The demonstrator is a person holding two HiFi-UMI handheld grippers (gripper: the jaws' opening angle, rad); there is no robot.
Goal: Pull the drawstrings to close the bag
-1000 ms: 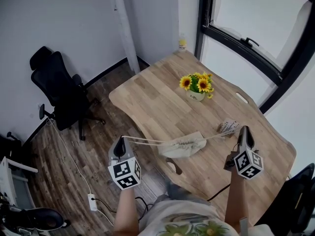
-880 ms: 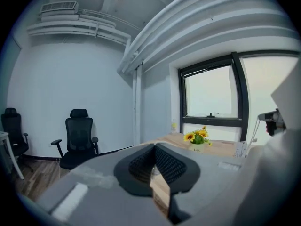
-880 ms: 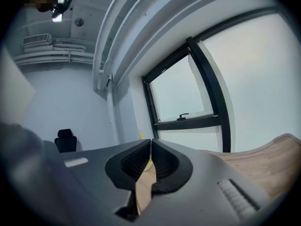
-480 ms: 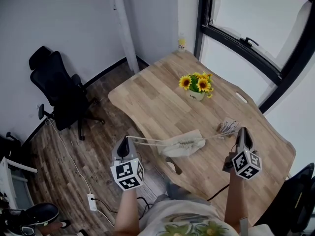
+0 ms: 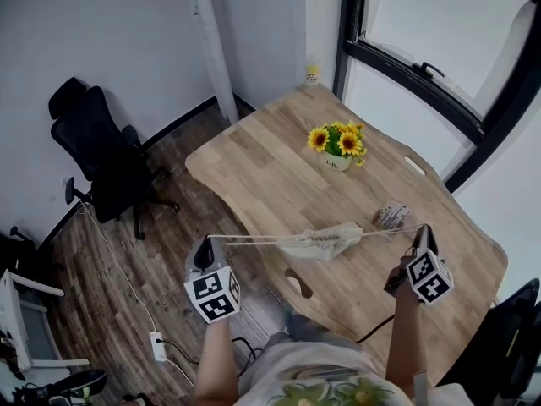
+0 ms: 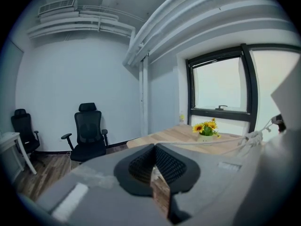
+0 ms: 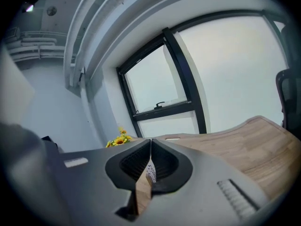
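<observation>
Item: bag [image 5: 328, 242], pale cloth, 1 piece; the mouth is seen bunched into folds.
Location: held over the near part of the table [image 5: 270, 176], between the 2 grippers; whether it rests on the wood or hangs just clear cannot be told.
Left drawstring [image 5: 254, 240]: drawn straight from the bag to the left gripper [image 5: 207, 244].
Right drawstring [image 5: 389, 231]: drawn straight from the bag to the right gripper [image 5: 421, 233].
Left gripper state: jaws pressed together, with the left drawstring pinched at their tips.
Right gripper state: jaws pressed together, with the right drawstring pinched at their tips.
Handling (judged): light, limp and not fragile; the bag is likely to be dragged or swung by any uneven pull.
Cords (judged): thin and smooth, so slipping through the pads is possible under tension.
Hold points (judged): the cords are best taken near their free ends, never the cloth, and pulled evenly in opposite directions.
Nearby: sunflower pot [image 5: 338, 149] and small packet [image 5: 393, 216], both apart from the bag.
</observation>
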